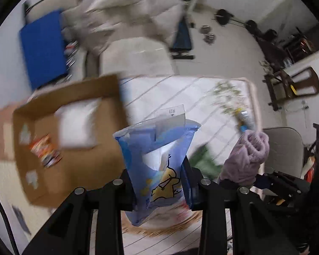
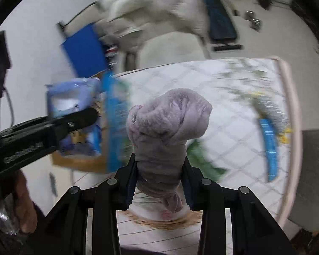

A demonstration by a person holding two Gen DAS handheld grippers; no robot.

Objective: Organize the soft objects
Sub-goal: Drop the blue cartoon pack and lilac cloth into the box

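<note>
My left hand-held gripper (image 1: 159,182) is clamped on the blue tissue pack (image 1: 157,159), carried clear above the mattress (image 1: 180,97). My right hand-held gripper (image 2: 159,182) pinches the rolled lilac towel (image 2: 165,127). Both probably go to the cardboard box (image 1: 70,148) at left.

Two black hand-held grippers

The left gripper (image 1: 159,180) is made of black plastic, with two flat arms on each side and round silver screws (image 1: 117,182) at the joints. The inner faces of its fingers (image 1: 186,189) look dark blue. The right gripper (image 2: 159,180) has the same shape, with black arms, grey screw heads (image 2: 111,181) and dark blue pads (image 2: 130,188). From the right wrist camera, the left gripper's side shows a small screw and pale raised letters, too blurred to read. A hand (image 2: 21,204) shows below it.
</note>
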